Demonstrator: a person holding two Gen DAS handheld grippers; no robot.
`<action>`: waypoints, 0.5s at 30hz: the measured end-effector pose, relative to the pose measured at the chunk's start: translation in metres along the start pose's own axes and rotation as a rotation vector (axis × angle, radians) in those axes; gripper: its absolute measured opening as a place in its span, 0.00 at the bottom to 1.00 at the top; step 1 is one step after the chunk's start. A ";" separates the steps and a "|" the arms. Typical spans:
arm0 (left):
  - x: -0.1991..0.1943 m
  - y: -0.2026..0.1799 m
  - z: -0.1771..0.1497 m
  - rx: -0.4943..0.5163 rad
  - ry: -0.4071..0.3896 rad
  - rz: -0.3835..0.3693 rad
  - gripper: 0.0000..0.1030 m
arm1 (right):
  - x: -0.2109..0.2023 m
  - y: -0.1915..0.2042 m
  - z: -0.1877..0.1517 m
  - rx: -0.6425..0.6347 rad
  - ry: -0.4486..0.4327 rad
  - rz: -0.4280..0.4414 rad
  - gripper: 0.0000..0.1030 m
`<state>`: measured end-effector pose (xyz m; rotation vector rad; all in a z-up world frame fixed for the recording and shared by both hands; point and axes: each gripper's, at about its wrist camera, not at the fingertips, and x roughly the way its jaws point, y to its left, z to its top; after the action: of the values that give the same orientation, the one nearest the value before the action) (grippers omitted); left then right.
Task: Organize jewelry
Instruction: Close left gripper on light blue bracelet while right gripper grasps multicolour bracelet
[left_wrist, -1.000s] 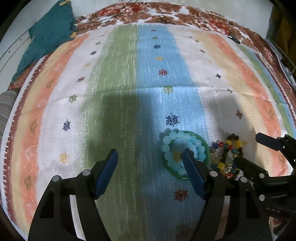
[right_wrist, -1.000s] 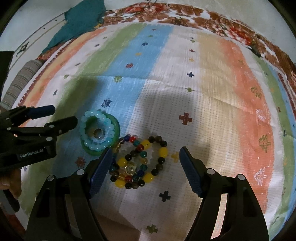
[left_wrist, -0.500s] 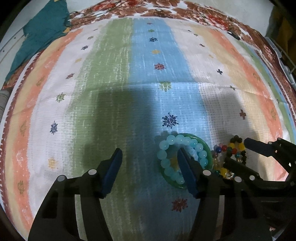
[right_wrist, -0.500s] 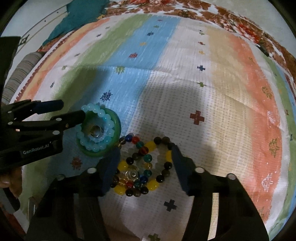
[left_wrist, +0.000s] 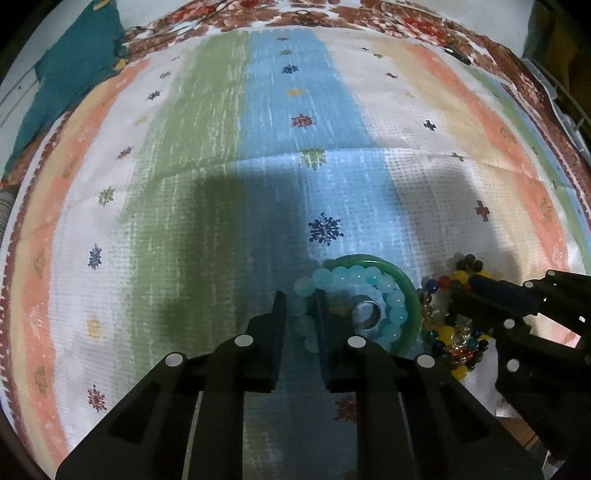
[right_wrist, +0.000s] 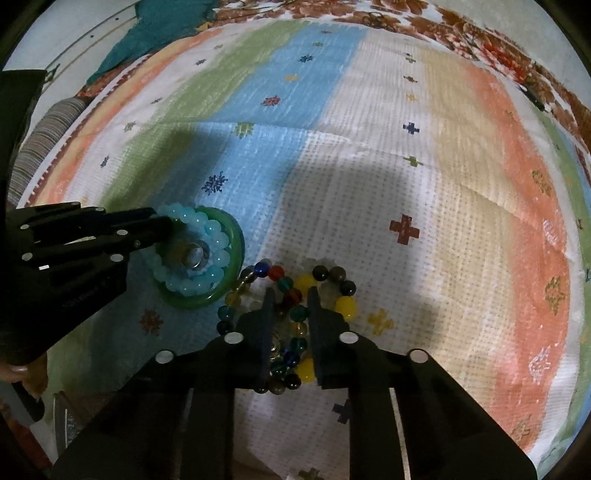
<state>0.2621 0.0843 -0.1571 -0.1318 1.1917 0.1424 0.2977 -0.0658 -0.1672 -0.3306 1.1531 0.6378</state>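
- Low over the striped woven cloth (left_wrist: 258, 155), the left claw (left_wrist: 300, 314) reaches forward, its fingers narrowed onto the near-left side of the pale blue bead bracelet (left_wrist: 354, 275).
- That bracelet of round, glassy beads lies inside a smooth green bangle (left_wrist: 412, 295); a small metal ring (left_wrist: 365, 314) sits in the middle, just right of the claw's tips.
- The right claw (right_wrist: 288, 308) angles down, fingers drawn close around the multicolored bead bracelet (right_wrist: 345, 304), whose beads show between and beyond them.
- The two bead heaps lie just beside each other.
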 end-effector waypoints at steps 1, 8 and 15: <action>-0.001 0.000 0.000 -0.003 -0.001 -0.003 0.14 | 0.000 0.000 0.000 -0.003 0.000 -0.004 0.12; -0.006 0.006 0.002 -0.017 -0.009 -0.007 0.12 | -0.005 0.001 0.000 -0.009 -0.006 -0.010 0.11; -0.019 0.001 0.003 -0.008 -0.031 -0.010 0.11 | -0.020 0.003 0.004 -0.007 -0.046 -0.011 0.11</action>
<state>0.2577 0.0851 -0.1387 -0.1423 1.1594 0.1399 0.2937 -0.0677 -0.1475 -0.3263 1.1046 0.6368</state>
